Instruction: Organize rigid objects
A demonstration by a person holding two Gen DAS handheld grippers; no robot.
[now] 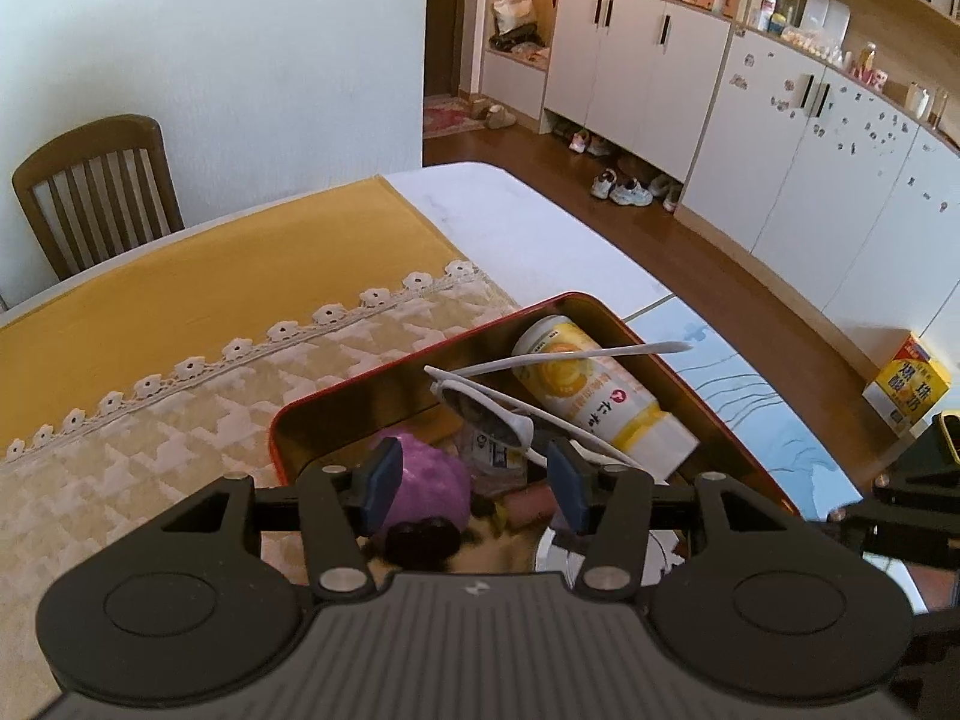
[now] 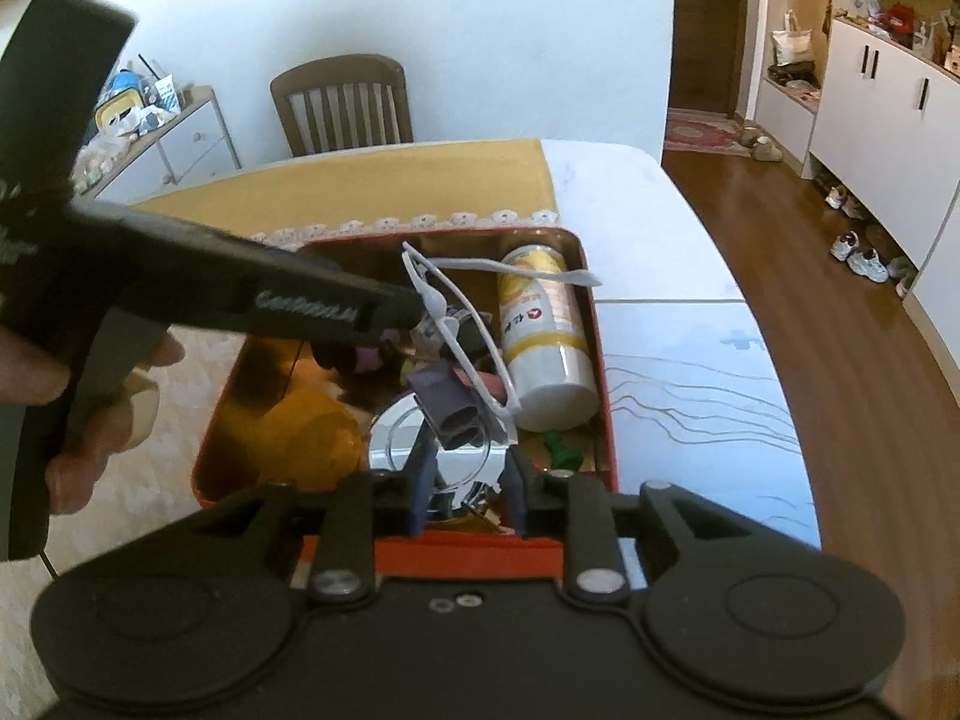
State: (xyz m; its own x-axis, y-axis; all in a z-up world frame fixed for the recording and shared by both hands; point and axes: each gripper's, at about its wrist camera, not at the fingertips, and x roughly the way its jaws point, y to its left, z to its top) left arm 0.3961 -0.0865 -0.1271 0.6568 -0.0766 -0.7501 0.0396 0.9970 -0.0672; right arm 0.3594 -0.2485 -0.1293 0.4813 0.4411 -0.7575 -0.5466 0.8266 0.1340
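A red tin box (image 1: 606, 307) (image 2: 591, 324) sits on the table and holds several items. White sunglasses (image 1: 498, 414) (image 2: 465, 354) lie across a yellow-and-white bottle (image 1: 600, 396) (image 2: 543, 336). A purple soft item (image 1: 429, 480) lies under my left gripper (image 1: 474, 477), which hovers open over the box. My right gripper (image 2: 468, 480) is open over the box's near end, above a round clear lid (image 2: 390, 438). A dark clip (image 2: 447, 399), a green piece (image 2: 561, 453) and an orange item (image 2: 312, 438) also lie inside. The left gripper's body (image 2: 240, 288) crosses the right wrist view.
The box stands on a cream lace cloth (image 1: 180, 420) over a yellow cloth (image 1: 210, 276), next to a pale blue mat (image 2: 690, 372). A wooden chair (image 1: 96, 192) stands at the far side. A yellow carton (image 1: 909, 384) is at the right. White cabinets (image 1: 780, 120) line the wall.
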